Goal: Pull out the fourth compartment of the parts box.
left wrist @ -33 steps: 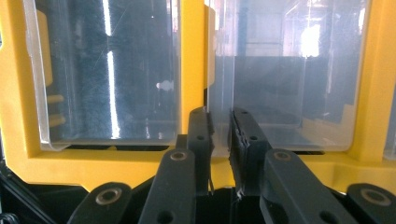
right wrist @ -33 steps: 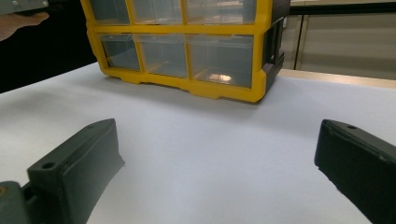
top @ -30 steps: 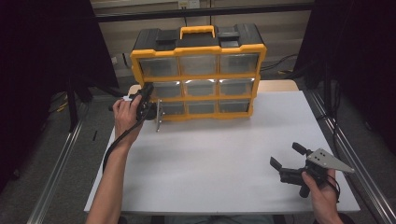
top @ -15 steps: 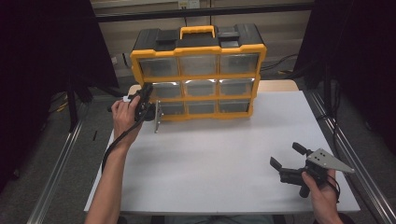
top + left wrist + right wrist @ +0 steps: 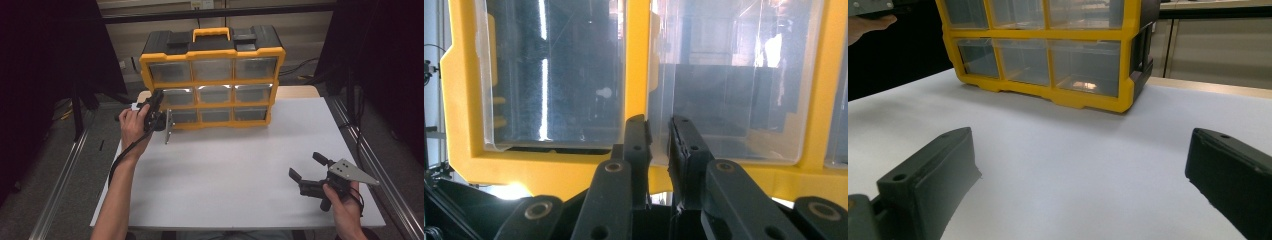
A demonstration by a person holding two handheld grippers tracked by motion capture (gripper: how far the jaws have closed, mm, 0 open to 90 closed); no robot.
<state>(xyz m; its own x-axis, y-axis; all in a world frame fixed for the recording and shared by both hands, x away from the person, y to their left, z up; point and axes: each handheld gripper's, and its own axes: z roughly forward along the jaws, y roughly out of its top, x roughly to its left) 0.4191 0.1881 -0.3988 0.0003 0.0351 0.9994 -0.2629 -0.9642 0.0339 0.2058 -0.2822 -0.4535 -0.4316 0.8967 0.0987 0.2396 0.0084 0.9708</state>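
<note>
A yellow and black drawer organizer [image 5: 212, 83] with clear drawers stands at the back of the white table [image 5: 235, 170]. My left gripper [image 5: 160, 95] is held against its left column, at the middle-row drawer [image 5: 176, 96]. In the left gripper view the black jaws [image 5: 658, 122] stand almost together in front of the yellow divider [image 5: 636, 60], with a clear drawer's thin edge [image 5: 650, 75] running into the narrow gap. My right gripper [image 5: 306, 166] rests low near the table's front right, open, its jaws [image 5: 1083, 150] wide apart over bare table and facing the organizer [image 5: 1088, 34].
A yellow carry handle [image 5: 211, 33] tops the organizer. Metal rails [image 5: 65, 180] run along both sides of the table. Dark curtains hang left and right. White tabletop lies between the two hands.
</note>
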